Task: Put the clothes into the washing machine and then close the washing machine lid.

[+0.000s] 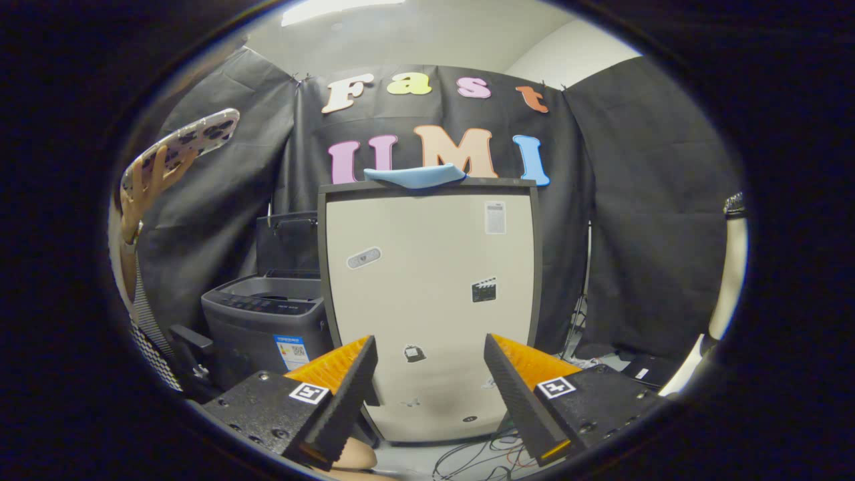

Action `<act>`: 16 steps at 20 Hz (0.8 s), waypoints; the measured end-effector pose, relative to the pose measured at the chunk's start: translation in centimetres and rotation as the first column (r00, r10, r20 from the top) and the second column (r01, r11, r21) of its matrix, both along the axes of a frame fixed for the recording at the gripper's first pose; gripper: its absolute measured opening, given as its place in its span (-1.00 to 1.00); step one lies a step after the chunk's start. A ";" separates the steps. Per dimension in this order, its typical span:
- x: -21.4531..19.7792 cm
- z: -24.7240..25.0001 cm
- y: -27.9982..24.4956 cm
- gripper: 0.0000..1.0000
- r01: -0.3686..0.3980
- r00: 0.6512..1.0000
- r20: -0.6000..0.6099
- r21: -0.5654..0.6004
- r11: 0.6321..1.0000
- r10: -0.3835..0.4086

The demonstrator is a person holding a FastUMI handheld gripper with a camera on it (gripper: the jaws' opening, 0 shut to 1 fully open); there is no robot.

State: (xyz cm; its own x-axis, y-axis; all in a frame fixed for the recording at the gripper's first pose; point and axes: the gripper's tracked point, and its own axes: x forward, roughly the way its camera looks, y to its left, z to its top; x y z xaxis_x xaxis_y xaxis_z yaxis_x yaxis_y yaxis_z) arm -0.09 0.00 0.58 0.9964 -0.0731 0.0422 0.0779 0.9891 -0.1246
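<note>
My fingers (431,374) stand spread apart, holding nothing. The soft blue folded cloth (415,176) lies on top of the tall cream cabinet (427,294) ahead, the grey top-loading washing machine (267,321) beside it. It looks light and limp; I'd pinch its thick middle fold.

Gripper (431,374) held level and pointing forward, its jaws spread wide apart with nothing between them. One finger (347,394) and its counterpart slant inward toward their tips, serrated inner faces turned toward each other.
</note>
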 end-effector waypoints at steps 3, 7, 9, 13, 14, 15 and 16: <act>0.0 0.1 -0.2 0.95 0.006 1.000 0.003 0.004 1.000 -0.006; -0.1 0.0 -0.2 0.95 0.011 1.000 0.004 0.005 1.000 -0.011; 0.0 0.0 -0.3 0.95 0.016 1.000 0.004 0.007 1.000 -0.016; 0.0 0.1 -0.5 0.95 0.023 1.000 0.005 0.012 1.000 -0.023; 0.0 0.1 -0.5 0.95 0.023 1.000 0.005 0.012 1.000 -0.023; 0.0 0.0 -0.5 0.95 0.023 1.000 0.004 0.011 1.000 -0.023; 0.0 0.1 -0.5 0.95 0.023 1.000 0.004 0.012 1.000 -0.023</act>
State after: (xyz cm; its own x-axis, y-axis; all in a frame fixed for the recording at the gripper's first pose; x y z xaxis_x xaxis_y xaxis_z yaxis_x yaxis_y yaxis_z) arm -0.11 -0.49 0.67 0.9943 -0.0966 0.0455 0.1011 0.9885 -0.1123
